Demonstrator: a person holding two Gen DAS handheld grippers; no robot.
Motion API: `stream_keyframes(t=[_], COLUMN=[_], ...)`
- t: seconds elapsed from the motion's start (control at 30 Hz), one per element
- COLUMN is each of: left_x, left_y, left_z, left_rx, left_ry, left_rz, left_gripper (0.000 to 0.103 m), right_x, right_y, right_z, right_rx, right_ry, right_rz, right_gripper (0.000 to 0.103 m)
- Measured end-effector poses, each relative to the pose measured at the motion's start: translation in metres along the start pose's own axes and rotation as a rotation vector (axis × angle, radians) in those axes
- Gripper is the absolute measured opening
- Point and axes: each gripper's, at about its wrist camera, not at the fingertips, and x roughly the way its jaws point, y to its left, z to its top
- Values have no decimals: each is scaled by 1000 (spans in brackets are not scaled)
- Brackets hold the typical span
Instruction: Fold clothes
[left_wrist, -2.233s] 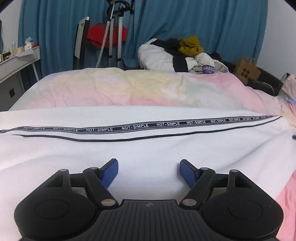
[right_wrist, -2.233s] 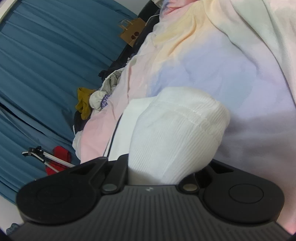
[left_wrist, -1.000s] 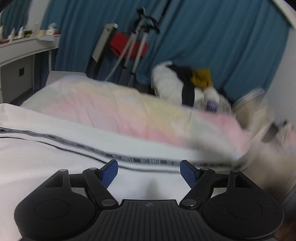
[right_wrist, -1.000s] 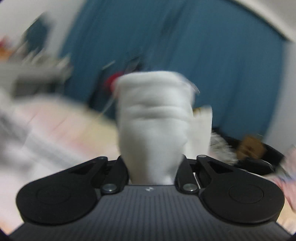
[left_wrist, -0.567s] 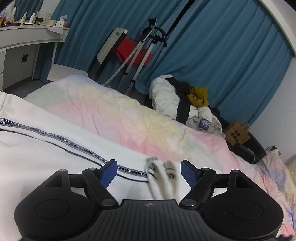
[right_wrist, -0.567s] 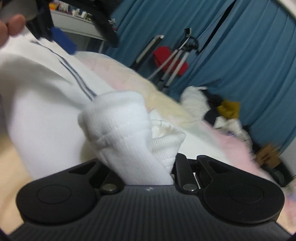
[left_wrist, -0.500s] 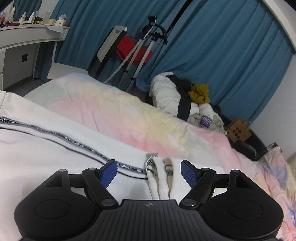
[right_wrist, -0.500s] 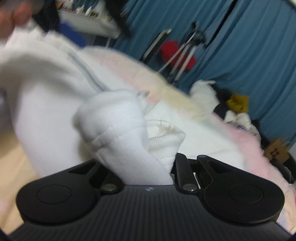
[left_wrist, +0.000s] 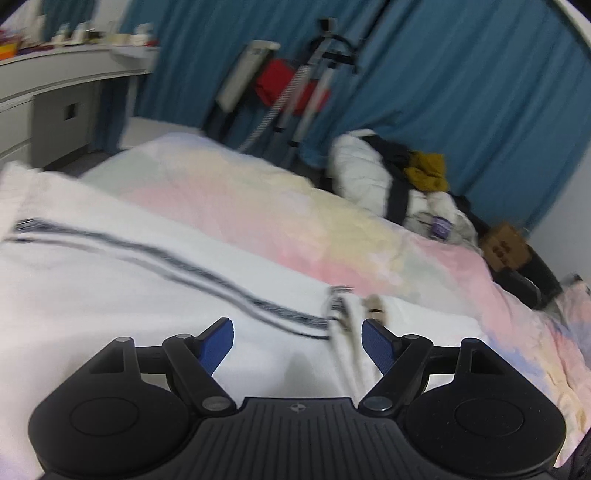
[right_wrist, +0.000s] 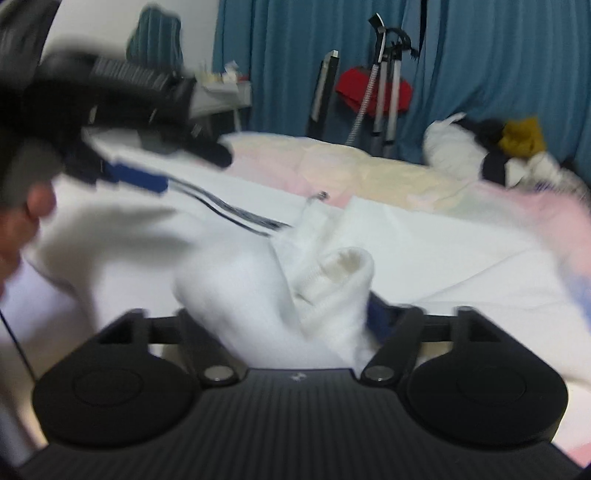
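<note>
Left wrist view: left gripper hangs low over the white garment, its 2 blue-padded fingers spread wide with nothing between them but bare cloth below. Garment lies spread across the pastel bedspread, covering the near half of the bed. A dark printed stripe runs diagonally over it from the left edge toward the centre, ending at a bunched fold with a small metal tip, just ahead of the right finger. Frame blurred; stripe lettering unreadable.

Right wrist view: right gripper is clamped on a ribbed cuff of the same garment. Thick white knit fills the gap between the jaws and bulges forward, its rolled opening turned up. The fingers are mostly buried in cloth; only a sliver of blue pad shows on the right side. The left gripper appears here at upper left, blurred, held by a hand above the garment, its blue pad near the stripe.

Background, both views: blue curtains, a garment steamer stand with something red behind it, a heap of clothes at the far edge of the bed, a brown cardboard box beyond it, and a white desk at left.
</note>
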Motion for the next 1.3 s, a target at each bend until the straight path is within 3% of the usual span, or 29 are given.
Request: stream_keyframes(t=[0.07, 0.3, 0.47, 0.57, 0.67, 0.73, 0.83, 0.9, 0.97, 1.1, 1.3], left_x=[-18, -88, -99, -89, -79, -71, -73, -74, -76, -79, -102], left_y=[20, 109, 165, 189, 212, 224, 208, 198, 187, 165, 30], left_z=[5, 20, 11, 5, -1, -3, 8, 16, 23, 39, 69], left_rx=[-57, -356, -605, -721, -838, -899, -796, -727, -658, -517, -153], left_ry=[17, 72, 128, 127, 126, 94, 16, -36, -87, -188, -363], left_rz=[32, 143, 147, 125, 102, 110, 120, 127, 134, 146, 76], left_gripper=[79, 86, 92, 92, 92, 92, 84, 59, 22, 14, 14], right_x=[-13, -34, -47, -32, 2, 14, 14, 15, 16, 13, -16], right_y=[3, -21, -37, -46, -55, -54, -48, -52, -56, -60, -87], right_z=[-3, 19, 21, 17, -2, -12, -9, -8, -9, -3, 7], right_rx=[54, 158, 179, 213, 272, 259, 217, 250, 269, 315, 413], right_ry=[-29, -129, -197, -116, 74, 112, 106, 104, 107, 101, 24], right_rz=[63, 122, 11, -63, -34, -46, -63, -52, -45, -34, -83], right_gripper=[86, 86, 86, 86, 87, 88, 88, 88, 88, 88, 85])
